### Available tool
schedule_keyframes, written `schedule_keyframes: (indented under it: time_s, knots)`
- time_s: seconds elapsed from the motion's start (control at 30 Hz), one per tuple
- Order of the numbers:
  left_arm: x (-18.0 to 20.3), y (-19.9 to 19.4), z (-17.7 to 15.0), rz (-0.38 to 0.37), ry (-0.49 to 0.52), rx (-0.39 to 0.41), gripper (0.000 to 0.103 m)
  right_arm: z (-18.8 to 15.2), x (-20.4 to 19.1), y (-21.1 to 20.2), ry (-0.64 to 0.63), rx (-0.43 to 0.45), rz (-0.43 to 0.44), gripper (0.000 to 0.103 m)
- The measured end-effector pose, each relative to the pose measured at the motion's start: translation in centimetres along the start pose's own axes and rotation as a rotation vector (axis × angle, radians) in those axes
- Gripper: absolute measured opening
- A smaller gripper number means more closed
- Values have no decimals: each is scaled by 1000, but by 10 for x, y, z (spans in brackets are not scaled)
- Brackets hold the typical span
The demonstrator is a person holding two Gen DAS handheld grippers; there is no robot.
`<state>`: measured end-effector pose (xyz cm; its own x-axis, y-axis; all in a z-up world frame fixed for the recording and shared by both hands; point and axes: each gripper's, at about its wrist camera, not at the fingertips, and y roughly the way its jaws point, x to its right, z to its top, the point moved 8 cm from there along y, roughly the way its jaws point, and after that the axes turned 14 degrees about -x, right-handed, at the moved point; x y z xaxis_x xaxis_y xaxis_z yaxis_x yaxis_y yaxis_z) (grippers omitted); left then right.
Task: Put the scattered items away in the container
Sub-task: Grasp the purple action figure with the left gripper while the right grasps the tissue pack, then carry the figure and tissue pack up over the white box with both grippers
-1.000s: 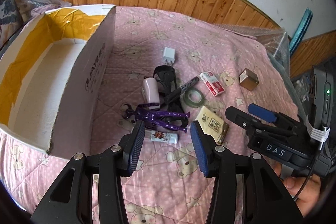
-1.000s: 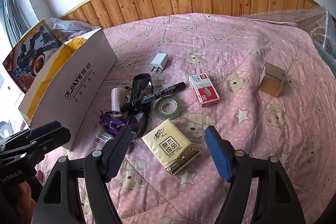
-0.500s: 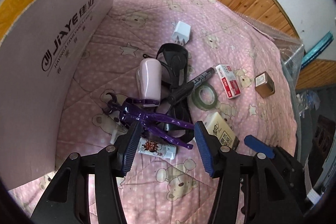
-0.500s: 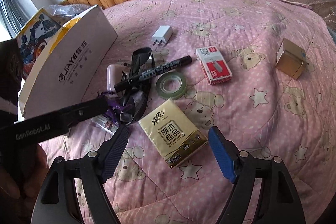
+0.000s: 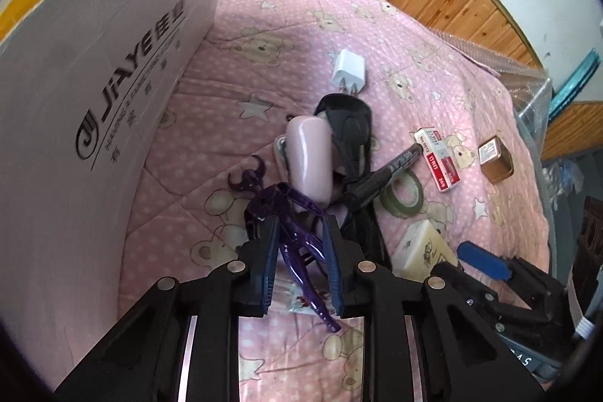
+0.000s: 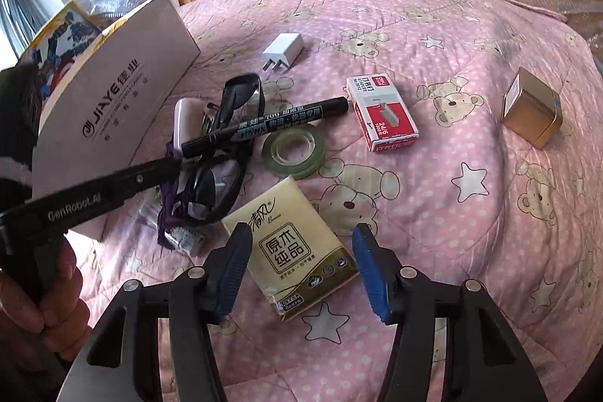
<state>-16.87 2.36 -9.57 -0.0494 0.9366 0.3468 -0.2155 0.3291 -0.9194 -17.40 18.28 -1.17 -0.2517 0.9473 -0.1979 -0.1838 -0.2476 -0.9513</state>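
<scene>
- The left gripper [image 5: 299, 253] is pointing down at the pile on the bed [image 6: 471, 123], its fingers [image 5: 268, 262] closing around the purple toy figure [image 5: 286, 213], which is sitting between them; whether the pads are pressing on it yet is hard to tell.
- The right gripper [image 6: 301, 264] is hanging over the tissue pack [image 6: 297, 247], its fingers [image 6: 371, 270] closing, one on each side of the pack and not touching it.
- The cardboard box [image 5: 101, 123] is standing open just beside the pile, on its left in the left wrist view.
- Behind the toy, a pink case [image 5: 309, 157], black sunglasses [image 5: 348, 123] and a black marker [image 6: 264, 129] are lying heaped together.
- A roll of green tape [image 6: 296, 151] is lying right next to the marker.
- A staple box [image 6: 382, 117], a white charger [image 6: 282, 51] and a gold tin [image 6: 533, 108] are lying further out on the pink quilt.
</scene>
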Motion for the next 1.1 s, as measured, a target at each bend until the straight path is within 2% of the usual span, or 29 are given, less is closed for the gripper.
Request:
schedule_keyframes:
  time_s: [0.03, 0.07, 0.1, 0.17, 0.2, 0.27, 0.3, 0.37, 0.4, 0.43, 0.67, 0.87, 1.1]
  knots:
    - [-3, 2, 0, -5, -15, -6, 28, 1, -1, 1, -4, 2, 2, 65]
    - [-5, 4, -1, -8, -29, -16, 40, 1, -3, 2, -9, 2, -7, 78]
    - [-6, 6, -1, -16, -37, -19, 43, 1, -4, 4, -17, -2, -21, 82]
    - [-4, 7, 1, -13, -31, -10, 51, 1, -9, 10, -40, -19, -40, 82]
    - [-3, 9, 2, 2, -26, -9, 51, 2, -10, 16, -52, -32, -45, 82]
    - [-4, 12, 5, 43, -33, -17, 51, -1, -13, 27, -76, -62, -53, 80]
    - [-5, 12, 5, 40, -34, -15, 51, -2, -14, 29, -87, -66, -69, 78]
    - [-8, 12, 4, 37, -25, -6, 50, -1, -17, 27, -107, -62, -90, 62]
    - [-11, 12, 3, 45, -16, -3, 47, -1, -18, 25, -105, -63, -78, 57]
    - [-14, 11, 1, 68, -4, 5, 36, -1, -18, 24, -101, -63, -65, 55]
    - [-17, 1, -10, 61, 8, 38, 33, 0, -26, 13, -85, -56, 15, 53]
    - [-3, -20, -15, 45, 38, 81, 33, 1, -21, 4, -26, -35, 100, 54]
    - [14, -43, -26, 69, 75, 93, 33, -1, -31, -10, -43, -4, 107, 54]
